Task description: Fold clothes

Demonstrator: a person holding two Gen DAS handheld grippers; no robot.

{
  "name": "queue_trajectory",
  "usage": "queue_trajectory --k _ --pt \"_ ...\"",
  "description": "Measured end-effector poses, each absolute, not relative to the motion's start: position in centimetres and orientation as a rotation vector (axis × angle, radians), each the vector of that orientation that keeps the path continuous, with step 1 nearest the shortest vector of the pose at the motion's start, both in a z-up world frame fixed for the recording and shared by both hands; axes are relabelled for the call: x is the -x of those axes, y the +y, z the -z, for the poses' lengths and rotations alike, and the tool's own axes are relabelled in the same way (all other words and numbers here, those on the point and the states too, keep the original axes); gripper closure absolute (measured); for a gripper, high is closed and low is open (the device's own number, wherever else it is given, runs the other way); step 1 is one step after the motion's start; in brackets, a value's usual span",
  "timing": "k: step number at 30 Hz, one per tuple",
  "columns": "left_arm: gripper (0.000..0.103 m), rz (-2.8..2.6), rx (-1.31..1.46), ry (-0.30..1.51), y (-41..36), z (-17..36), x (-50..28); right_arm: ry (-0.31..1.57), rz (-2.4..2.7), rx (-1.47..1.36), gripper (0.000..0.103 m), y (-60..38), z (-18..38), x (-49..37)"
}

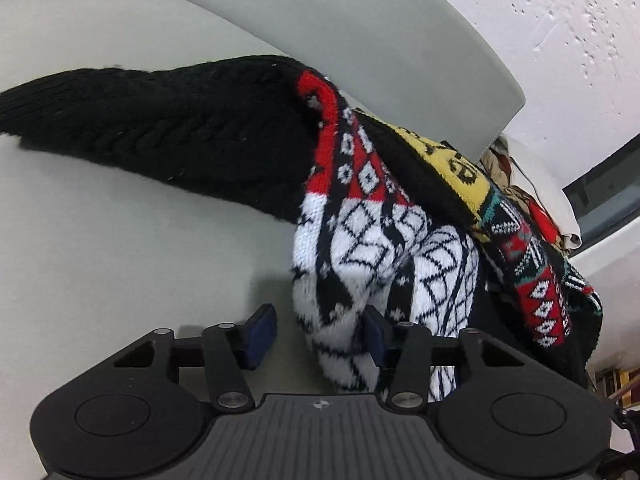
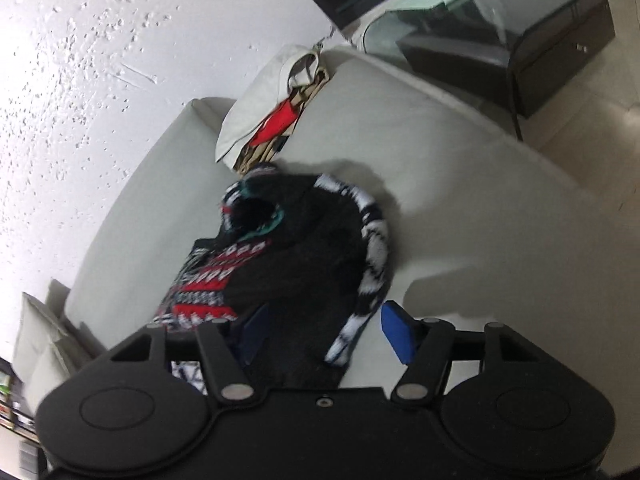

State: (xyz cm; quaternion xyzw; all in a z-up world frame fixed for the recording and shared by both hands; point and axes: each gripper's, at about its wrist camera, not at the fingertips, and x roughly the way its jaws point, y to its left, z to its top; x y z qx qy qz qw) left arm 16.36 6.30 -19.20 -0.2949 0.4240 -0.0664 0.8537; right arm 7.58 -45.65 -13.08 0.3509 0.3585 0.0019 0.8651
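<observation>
A knitted sweater (image 1: 360, 216), black with red, white and yellow patterned panels, lies bunched on a pale sofa seat (image 1: 120, 240). Its white-and-black patterned part hangs between the blue pads of my left gripper (image 1: 320, 332), whose jaws stand apart around it. In the right wrist view the same sweater (image 2: 296, 264) lies on the seat, and my right gripper (image 2: 324, 332) is open with the black fabric and a white-and-black sleeve (image 2: 372, 256) between its fingers. Neither gripper pinches the cloth.
A sofa back cushion (image 1: 360, 40) stands behind the sweater. A white bag holding red and tan items (image 2: 276, 108) leans in the sofa corner. A rough white wall (image 2: 80, 80) lies behind. A dark cabinet (image 2: 560, 48) stands on the floor to the right.
</observation>
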Motion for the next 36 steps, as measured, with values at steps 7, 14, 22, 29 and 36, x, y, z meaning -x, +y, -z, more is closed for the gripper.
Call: queue_trajectory --k 7,14,22,29,36 --pt "0.058 0.172 0.524 0.908 4.2 19.5 -19.0 0.775 -0.033 -0.683 0.052 -45.1 15.8 -11.4" --pt "0.09 0.155 0.46 0.782 5.1 13.2 -18.4 0.815 -0.007 -0.768 0.087 -43.0 14.5 -13.3" --pt "0.09 0.06 0.385 0.47 11.9 0.2 -10.2 0.606 -0.222 -0.806 0.088 -39.8 3.9 -9.0" --pt "0.089 0.001 0.5 0.762 16.3 9.0 -3.0 0.896 -0.169 -0.895 0.088 -38.5 12.2 -5.0" --pt "0.064 0.001 0.535 0.814 15.8 13.8 -1.2 0.938 -0.192 -0.915 0.083 -38.5 16.2 -3.5"
